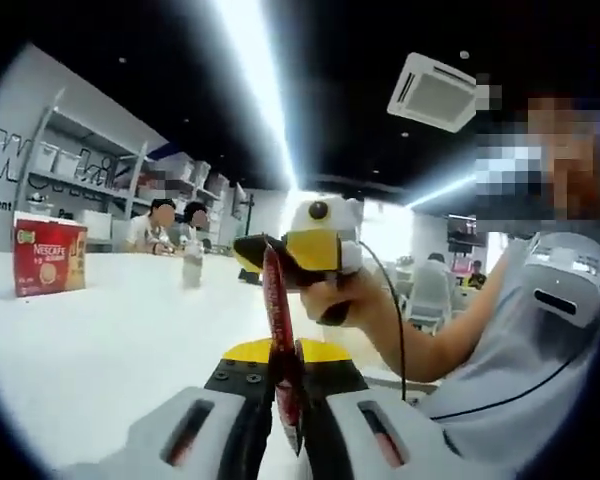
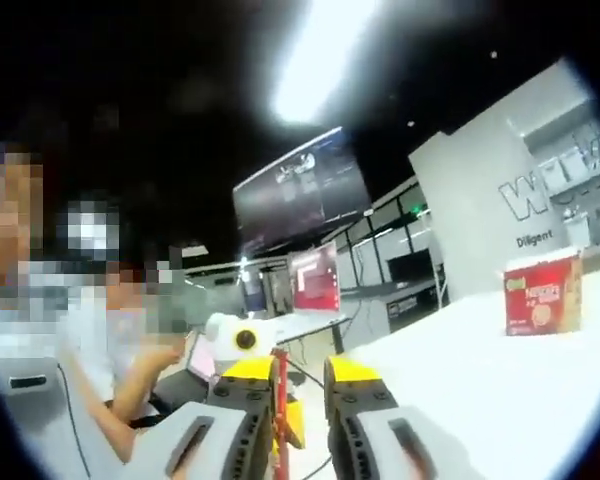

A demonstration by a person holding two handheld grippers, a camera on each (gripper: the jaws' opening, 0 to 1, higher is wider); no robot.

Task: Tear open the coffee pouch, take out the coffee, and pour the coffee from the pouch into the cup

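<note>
A thin red coffee pouch (image 1: 277,310) stands on edge between the jaws of my left gripper (image 1: 280,352), which is shut on its lower part. At the pouch's top edge is my right gripper (image 1: 275,250), held in a person's hand (image 1: 355,300). In the right gripper view, my right gripper (image 2: 300,372) has a gap between its yellow-tipped jaws. The pouch (image 2: 278,395) lies against the left jaw. My left gripper (image 2: 292,420) shows just behind, partly hidden.
A red Nescafe box (image 1: 48,255) (image 2: 542,293) stands on the white table (image 1: 110,340) (image 2: 480,390). A small bottle (image 1: 191,262) stands farther back. Two people (image 1: 160,225) sit at the table's far side. The person holding the grippers is close on the right.
</note>
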